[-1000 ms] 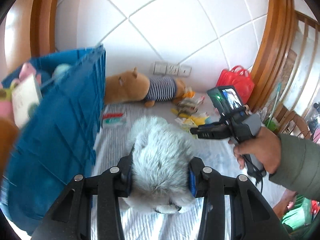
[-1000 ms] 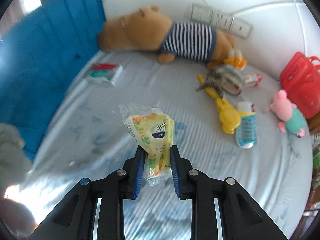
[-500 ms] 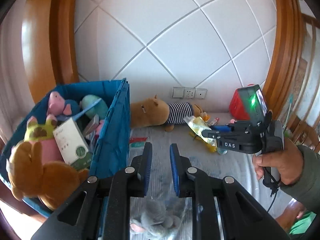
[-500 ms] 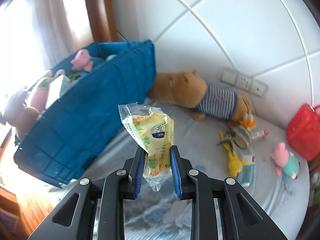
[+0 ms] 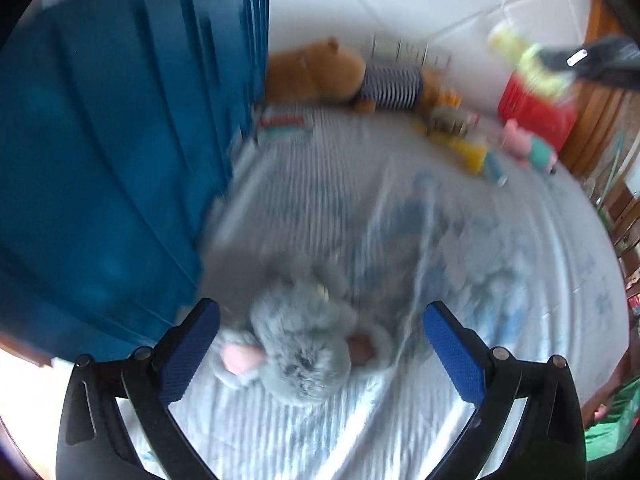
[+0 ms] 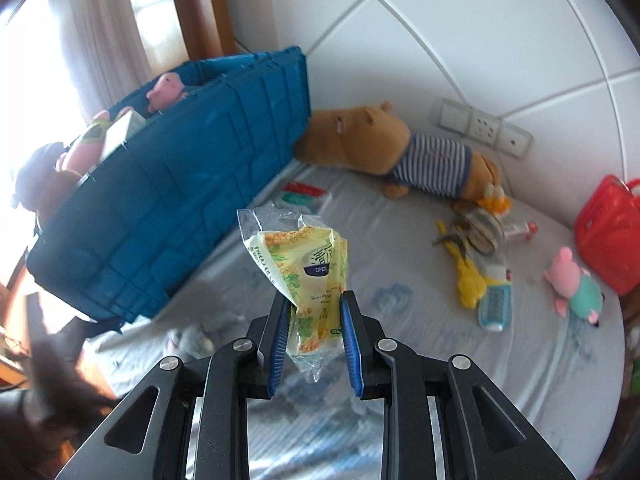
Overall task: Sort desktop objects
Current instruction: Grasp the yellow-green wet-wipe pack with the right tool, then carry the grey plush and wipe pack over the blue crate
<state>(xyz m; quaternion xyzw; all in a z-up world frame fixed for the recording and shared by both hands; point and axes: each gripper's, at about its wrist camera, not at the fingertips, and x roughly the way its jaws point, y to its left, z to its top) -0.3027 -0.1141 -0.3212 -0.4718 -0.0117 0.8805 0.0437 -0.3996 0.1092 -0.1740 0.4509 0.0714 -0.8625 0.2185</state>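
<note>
My left gripper (image 5: 320,340) is open wide, just above a grey fluffy plush toy (image 5: 300,348) that lies on the striped sheet between the jaws; the view is blurred by motion. My right gripper (image 6: 314,320) is shut on a yellow snack packet (image 6: 308,272) and holds it in the air above the bed. The blue crate (image 6: 168,208) stands to the left, with several plush toys and a box inside; its side also shows in the left wrist view (image 5: 112,152). The grey plush also shows in the right wrist view (image 6: 196,336), below the crate.
A brown capybara plush (image 6: 384,148) in a striped shirt lies by the wall. A red-green packet (image 6: 304,194), a yellow toy (image 6: 466,276), a blue-white tube (image 6: 496,300), a pink pig plush (image 6: 576,280) and a red basket (image 6: 608,232) are on the bed.
The grey plush slipped from my left gripper and fell on the sheet; the left gripper has opened wide and dropped over it. My right gripper keeps holding the packet raised.
</note>
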